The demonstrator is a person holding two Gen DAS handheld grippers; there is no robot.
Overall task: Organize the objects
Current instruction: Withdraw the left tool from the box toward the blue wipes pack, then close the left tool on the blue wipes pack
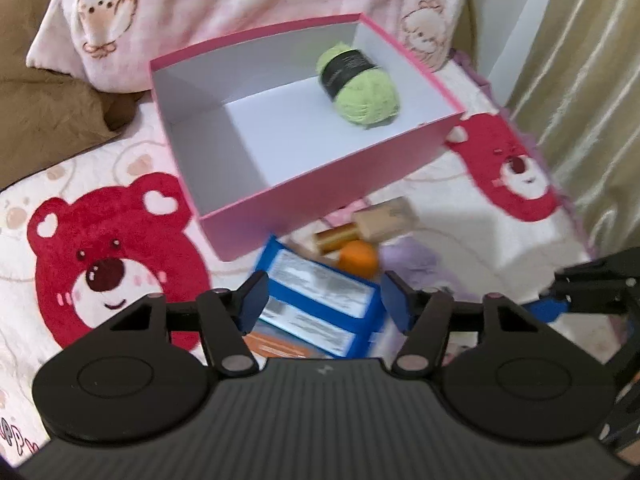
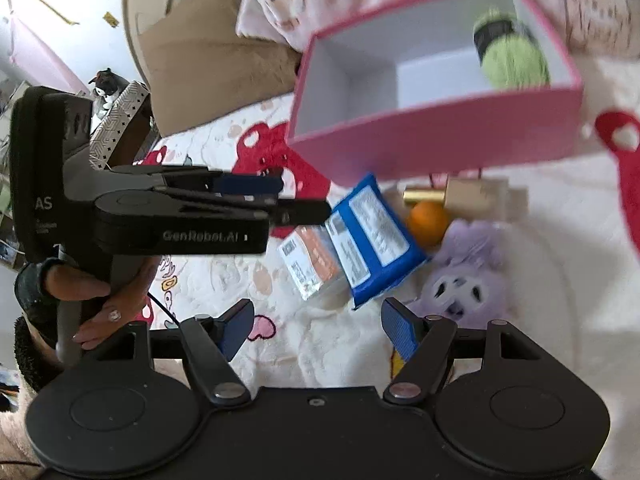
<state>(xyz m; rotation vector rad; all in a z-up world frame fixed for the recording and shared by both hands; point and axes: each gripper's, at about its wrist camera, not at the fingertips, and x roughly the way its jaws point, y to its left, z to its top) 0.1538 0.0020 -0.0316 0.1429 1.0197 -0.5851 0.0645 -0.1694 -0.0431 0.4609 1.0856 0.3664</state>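
A pink box point(image 1: 300, 208) point(image 2: 440, 140) with a white inside sits on the bed cover and holds a green yarn ball point(image 1: 360, 88) point(image 2: 512, 56) with a black band. In front of it lie a blue packet point(image 1: 316, 300) point(image 2: 372, 240), an orange packet point(image 1: 276, 346) point(image 2: 312, 260), an orange ball point(image 1: 358, 258) point(image 2: 428, 218), a gold cylinder point(image 2: 424, 196), a tan block point(image 1: 386, 218) point(image 2: 476, 192) and a purple plush toy point(image 2: 464, 280). My left gripper point(image 1: 324, 304) point(image 2: 300, 198) hovers open over the packets. My right gripper point(image 2: 318, 328) is open above bare cover, just short of the blue packet.
The bed cover point(image 1: 120, 264) has red bear prints. A pink pillow point(image 1: 240, 0) and a brown cushion point(image 1: 48, 112) lie behind the box. Curtains point(image 1: 580, 80) hang at the right. A hand point(image 2: 100, 292) holds the left gripper's handle.
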